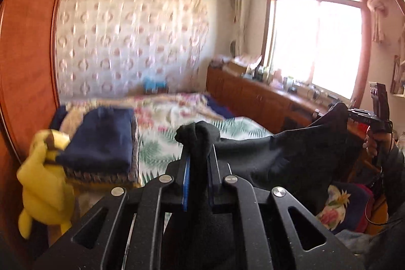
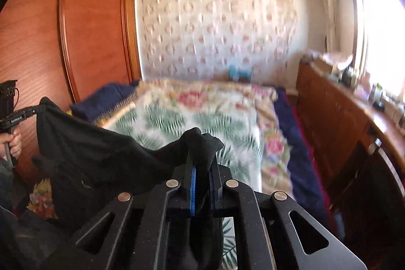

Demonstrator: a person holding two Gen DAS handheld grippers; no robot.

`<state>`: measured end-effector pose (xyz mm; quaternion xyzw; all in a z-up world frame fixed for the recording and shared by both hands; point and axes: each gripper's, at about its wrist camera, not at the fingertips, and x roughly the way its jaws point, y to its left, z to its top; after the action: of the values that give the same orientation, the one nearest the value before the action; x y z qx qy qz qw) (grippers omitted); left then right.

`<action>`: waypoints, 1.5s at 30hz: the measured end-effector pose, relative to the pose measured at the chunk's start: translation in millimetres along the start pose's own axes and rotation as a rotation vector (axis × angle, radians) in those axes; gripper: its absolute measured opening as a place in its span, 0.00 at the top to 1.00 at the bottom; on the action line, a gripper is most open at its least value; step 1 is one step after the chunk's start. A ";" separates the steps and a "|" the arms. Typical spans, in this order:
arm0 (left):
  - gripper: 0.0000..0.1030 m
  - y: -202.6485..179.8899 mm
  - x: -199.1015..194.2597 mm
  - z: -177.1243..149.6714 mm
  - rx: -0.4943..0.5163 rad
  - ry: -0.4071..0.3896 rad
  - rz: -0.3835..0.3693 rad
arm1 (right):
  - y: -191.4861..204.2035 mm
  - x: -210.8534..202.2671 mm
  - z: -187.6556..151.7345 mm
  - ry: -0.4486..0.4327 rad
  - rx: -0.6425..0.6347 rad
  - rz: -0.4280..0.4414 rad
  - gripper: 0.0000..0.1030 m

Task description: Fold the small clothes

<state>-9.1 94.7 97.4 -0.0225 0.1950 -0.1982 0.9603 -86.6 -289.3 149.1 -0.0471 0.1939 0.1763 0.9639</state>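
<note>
A: Where's your black garment (image 1: 283,151) right now?

B: It hangs in the air between your two grippers, stretched across the lower middle of both views, above the floral bedspread (image 1: 177,115). One bunched corner pokes up through your left gripper (image 1: 198,143) at the lower centre of the left wrist view.

A: And the jaws there?

B: Clenched on the cloth; the fabric runs down between the blue pads. Your right gripper (image 2: 202,151) is the same, clamped on another bunched corner at the lower centre of its own view, with the cloth sagging off toward the left of that frame.

A: Can you see each tool from the other side?

B: Yes. In the left wrist view your right hand (image 1: 377,143) grips its handle at the right edge. In the right wrist view your left hand (image 2: 12,143) sits at the left edge.

A: What's around it?

B: A folded navy pile (image 1: 98,138) and a yellow plush toy (image 1: 43,179) at lower left of the left view, a wooden wardrobe (image 2: 83,24) behind, a bright window (image 1: 314,42) upper right.
</note>
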 end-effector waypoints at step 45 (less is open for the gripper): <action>0.42 102.7 260.0 34.8 0.039 0.174 0.188 | -62.4 307.6 2.2 0.204 0.072 -0.209 0.62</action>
<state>262.2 86.8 22.1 0.0319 0.2752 -0.1121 0.9543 201.9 -248.2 32.4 -0.0501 0.2909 0.0625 0.9534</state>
